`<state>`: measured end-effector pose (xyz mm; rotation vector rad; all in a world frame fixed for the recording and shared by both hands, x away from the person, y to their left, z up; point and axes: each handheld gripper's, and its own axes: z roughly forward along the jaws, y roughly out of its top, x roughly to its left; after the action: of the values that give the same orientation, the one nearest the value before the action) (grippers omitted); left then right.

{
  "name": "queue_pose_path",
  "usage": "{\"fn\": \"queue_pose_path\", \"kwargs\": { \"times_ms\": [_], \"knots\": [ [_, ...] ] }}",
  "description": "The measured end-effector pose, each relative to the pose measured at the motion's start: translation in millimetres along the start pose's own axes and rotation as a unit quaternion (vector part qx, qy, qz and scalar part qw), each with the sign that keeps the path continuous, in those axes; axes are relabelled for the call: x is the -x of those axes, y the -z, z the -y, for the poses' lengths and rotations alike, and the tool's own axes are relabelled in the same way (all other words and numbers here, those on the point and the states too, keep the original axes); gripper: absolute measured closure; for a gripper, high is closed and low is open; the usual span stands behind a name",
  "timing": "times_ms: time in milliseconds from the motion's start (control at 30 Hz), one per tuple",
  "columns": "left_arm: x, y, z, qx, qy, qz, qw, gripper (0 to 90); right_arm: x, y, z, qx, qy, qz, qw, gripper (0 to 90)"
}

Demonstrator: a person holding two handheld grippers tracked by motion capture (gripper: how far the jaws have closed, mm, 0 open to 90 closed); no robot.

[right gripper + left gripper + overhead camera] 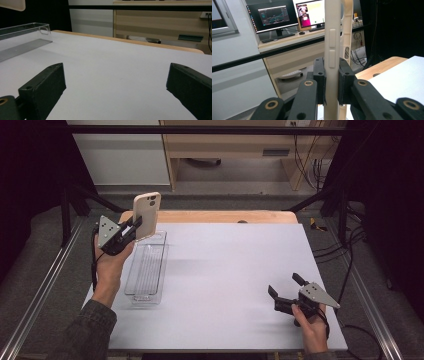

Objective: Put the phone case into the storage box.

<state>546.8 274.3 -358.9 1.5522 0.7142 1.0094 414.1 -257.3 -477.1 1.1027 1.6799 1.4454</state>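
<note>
Left gripper (pixel 131 231) clamps the upright phone case (pixel 146 214) — right gripper (pixel 286 292) gapes empty.

Cream, clear, black and white

The phone case (pixel 146 214) is cream; the tray (pixel 146 265) clear with a ribbed floor; each gripper (pixel 131 231) black with a grey plate; the tabletop (pixel 230 280) white, edged in pale wood.

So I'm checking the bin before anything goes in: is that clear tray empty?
Empty. The clear tray shows just its ribbed floor; the phone case is held upright above its far end by the left gripper.
</note>
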Motion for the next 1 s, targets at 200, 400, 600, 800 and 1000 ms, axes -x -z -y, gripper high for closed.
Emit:
{"fn": "queue_pose_path", "kwargs": {
  "times_ms": [200,400,600,800,1000],
  "knots": [
    [-1.0,-3.0,2.5,-0.006,0.001,-0.001,1.0000,79.2,0.4,0.5,0.2,0.001,0.001,0.002,1.0000,2.5],
    [-1.8,-6.1,5.6,-0.010,0.012,0.000,0.9999,79.3,0.0,1.1,0.4,0.001,0.005,0.004,1.0000,2.5],
    [-2.9,-7.8,7.5,-0.014,0.017,0.000,0.9998,79.2,-0.2,1.8,0.7,0.000,0.012,0.005,0.9999,2.5],
    [-3.2,-9.7,9.0,-0.011,0.020,0.003,0.9997,79.2,-1.8,2.0,2.5,-0.005,0.022,0.005,0.9997,2.5],
    [-3.1,-12.2,10.8,-0.016,0.023,0.003,0.9996,79.2,-4.0,3.4,5.0,-0.006,0.032,-0.002,0.9995,2.5]
  ]
}}
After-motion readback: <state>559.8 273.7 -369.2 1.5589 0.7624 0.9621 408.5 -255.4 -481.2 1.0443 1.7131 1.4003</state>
